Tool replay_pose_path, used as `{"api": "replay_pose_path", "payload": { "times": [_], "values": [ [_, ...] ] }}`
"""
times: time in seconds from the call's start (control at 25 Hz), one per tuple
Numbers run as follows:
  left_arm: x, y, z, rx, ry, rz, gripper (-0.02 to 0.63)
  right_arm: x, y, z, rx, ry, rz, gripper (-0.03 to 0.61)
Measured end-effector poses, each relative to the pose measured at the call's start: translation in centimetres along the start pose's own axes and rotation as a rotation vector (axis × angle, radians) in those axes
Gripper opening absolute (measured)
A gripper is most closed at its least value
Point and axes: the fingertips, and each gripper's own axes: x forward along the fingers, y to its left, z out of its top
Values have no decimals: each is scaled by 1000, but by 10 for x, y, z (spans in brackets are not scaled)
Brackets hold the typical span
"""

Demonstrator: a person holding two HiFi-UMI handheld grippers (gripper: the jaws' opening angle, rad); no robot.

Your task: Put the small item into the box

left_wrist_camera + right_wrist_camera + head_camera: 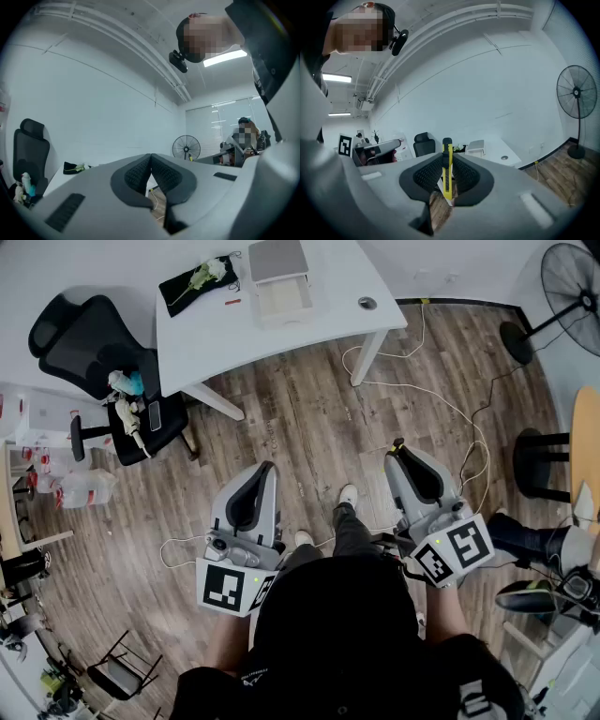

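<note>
While upright, yellow knife inside right gripper

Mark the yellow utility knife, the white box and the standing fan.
yellow utility knife (448,176): right gripper view, on its yellow body between the jaws.
white box (283,298): head view, on its bare inside floor.
standing fan (576,93): right gripper view, on its hub.

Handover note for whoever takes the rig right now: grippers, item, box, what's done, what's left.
Left gripper: jaws together, nothing between them.
Right gripper: shut on a yellow knife, held upright between the pads.
Box: open on the white table, across the wooden floor from the person.
Done: knife is in hand.
Left: walk to the table, bring the right gripper over the box and release the knife inside.
</note>
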Motion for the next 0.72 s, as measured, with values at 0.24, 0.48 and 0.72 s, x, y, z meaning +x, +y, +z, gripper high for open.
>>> {"api": "replay_pose_path", "payload": {
  "times": [0.24,0.48,0.72],
  "values": [
    [-108,8,-39,14,91,-8,5,-28,85,-54,7,-1,-60,67],
    [-166,-3,-37,26,53,19,5,-52,145,-60,-30,-27,-5,67],
    [-163,-35,-17,11,-12,34,5,-63,153,-47,-68,-49,74,67]
  ]
}}
